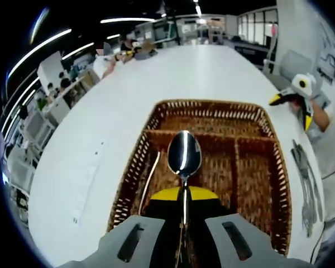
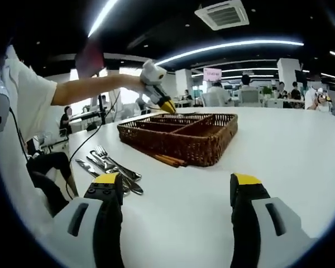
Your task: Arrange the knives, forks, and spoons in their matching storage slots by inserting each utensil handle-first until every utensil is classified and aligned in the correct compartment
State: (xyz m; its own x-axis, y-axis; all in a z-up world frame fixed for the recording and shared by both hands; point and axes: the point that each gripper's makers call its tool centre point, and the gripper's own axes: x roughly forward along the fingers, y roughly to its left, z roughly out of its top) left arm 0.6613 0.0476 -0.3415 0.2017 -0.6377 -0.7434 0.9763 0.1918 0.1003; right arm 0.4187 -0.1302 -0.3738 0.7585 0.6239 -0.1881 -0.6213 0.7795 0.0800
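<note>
— Grey jaws with yellow tips, bottom centre of the left gripper view: that's the left gripper [image 1: 183,207], closed narrow on a spoon [image 1: 184,153]. See the handle pinched between them?

— I do. Bowl points away from the camera, up the frame, so the long axis runs straight along the jaws. And it hangs over the wicker cutlery basket [image 1: 152,120], about above the divider between the left and middle long compartments.

— Which is the catch. The handle sits inside the jaws, bowl leading, so I'd guess it has to be turned or laid flat before it goes in handle-first. Something thin and pale already lies in the left compartment [image 1: 149,183]; could be another utensil, I can't tell.

— Far right of that view, the pile of loose cutlery [image 1: 308,184] on the white table [image 1: 89,167], just beside the basket's right wall.

— Now the right gripper view. Its own right gripper [image 2: 176,192] stands wide, nothing between the jaws, low over the table.

— And the pile shows better here: forks and knives [image 2: 113,169] at lower left, long axes slanting away toward the basket, just left of the left jaw. That gripper is clearly the nearer one to them.

— Basket side-on at centre, with the other gripper reaching over its far edge at upper left.
</note>
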